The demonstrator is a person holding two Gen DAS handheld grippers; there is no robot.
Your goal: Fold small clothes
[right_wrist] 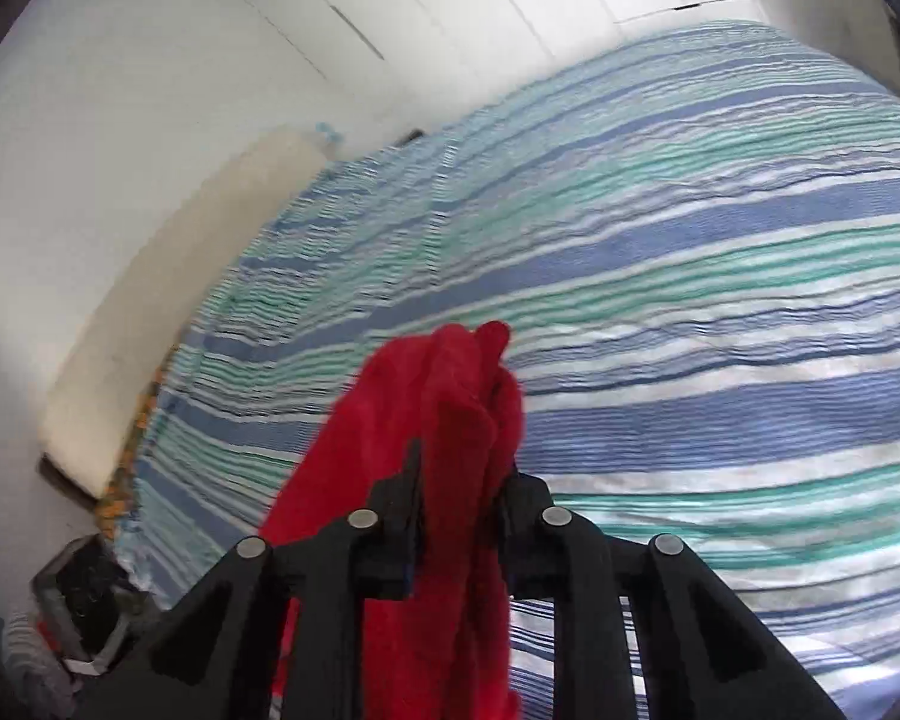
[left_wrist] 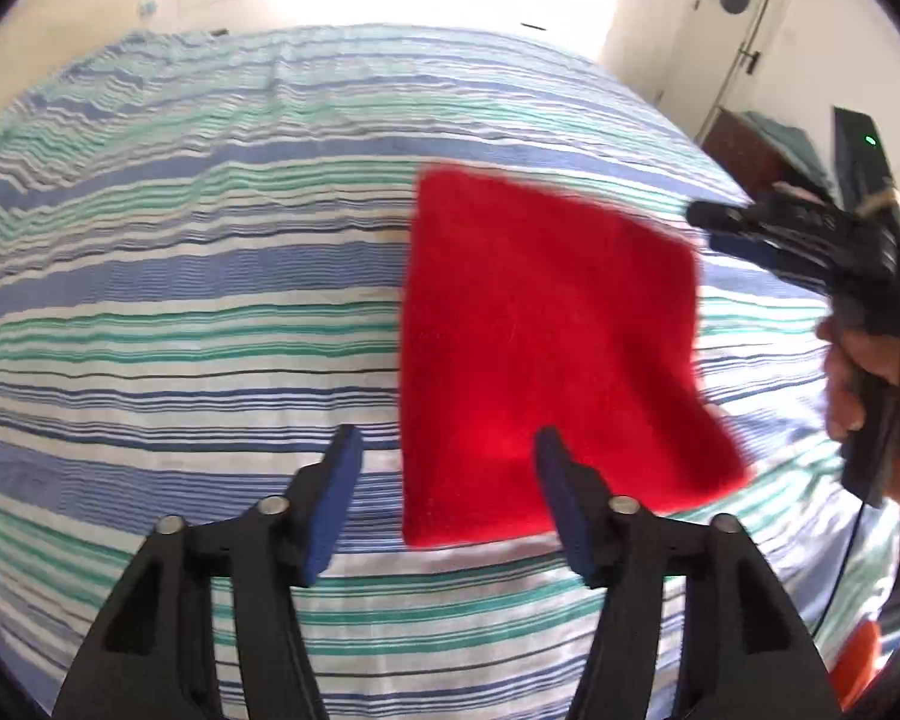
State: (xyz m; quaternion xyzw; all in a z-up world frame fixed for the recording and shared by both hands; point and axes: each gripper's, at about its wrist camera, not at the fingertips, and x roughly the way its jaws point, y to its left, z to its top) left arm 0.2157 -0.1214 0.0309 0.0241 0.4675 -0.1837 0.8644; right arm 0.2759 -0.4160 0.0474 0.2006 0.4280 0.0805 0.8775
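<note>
A red cloth (left_wrist: 546, 348) lay on a bed covered by a striped sheet (left_wrist: 210, 276) of blue, green and white bands. In the left wrist view it appeared as a roughly rectangular, fuzzy piece, its edges blurred, right of the middle of the bed. The left gripper (left_wrist: 447, 498) hovered above the cloth's near left corner with its jaws standing wide, the blue pads (left_wrist: 336, 498) apart and pressing on nothing; the right-hand pad crossed in front of the red fabric, while the left-hand pad stood over bare sheet.

At the right edge of that view the right gripper (left_wrist: 726, 228) reached in above the far right corner of the cloth, carried by a hand (left_wrist: 870, 384) wrapped around its black handle. From there it could not be told whether it touched the fabric.

The right wrist view settled that: bunched red cloth (right_wrist: 444, 420) rose between the black fingers (right_wrist: 402, 504) of the right gripper (right_wrist: 459, 480), whose jaws were narrow and closed on the fabric, with folds bulging above the tips and more material hanging down past the frame. Behind it the striped sheet (right_wrist: 720, 312) ran toward a white wall (right_wrist: 150, 120), and a pale cushion-like pad (right_wrist: 168, 312) leaned beside the bed.
</note>
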